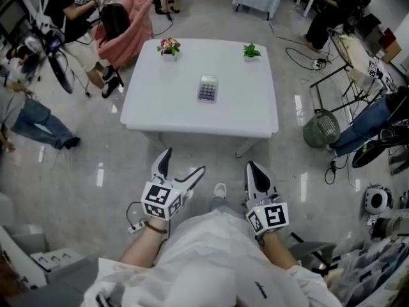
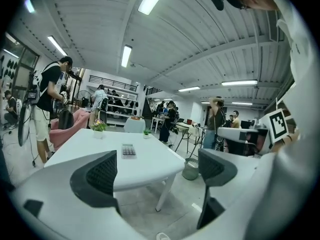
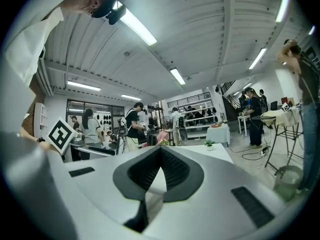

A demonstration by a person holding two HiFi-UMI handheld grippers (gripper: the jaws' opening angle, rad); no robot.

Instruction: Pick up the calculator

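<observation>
Left gripper (image 1: pixel 180 170): jaws spread wide, nothing between them. It was held low at the person's waist, well short of the desk (image 1: pixel 249 110). Its own view looked along the open jaws (image 2: pixel 156 171) across the desk top (image 2: pixel 150 160), with the calculator (image 2: pixel 128 150) a little left of the gap's centre.

Right gripper (image 1: pixel 257 174): jaws pressed together and empty, which its own view (image 3: pixel 159 171) confirmed. It was also low and well back from the desk edge. The calculator did not show in that view.

Calculator (image 1: pixel 208 89): lying flat, keys up, near the middle of the white desk. It sat apart from the flower pot (image 1: pixel 169 47) at the far left and the small green plant (image 1: pixel 251 52) at the far right.

Judgement: this was the approach stage, and no reach had begun.
- The left gripper looked the better choice, being open and roughly lined up.
- The person would need to step up to the near edge first, since the calculator sat well in from it.
- The body is thin and flat, so the gripper should tip steeply down and set one jaw on each long side, across the narrow width.
- The tips should touch the desk before closing, and closing should be slow so the case does not skid away.
- The lift should be straight up, clear of both plants.
- Using the right gripper instead would mean opening it first.
</observation>
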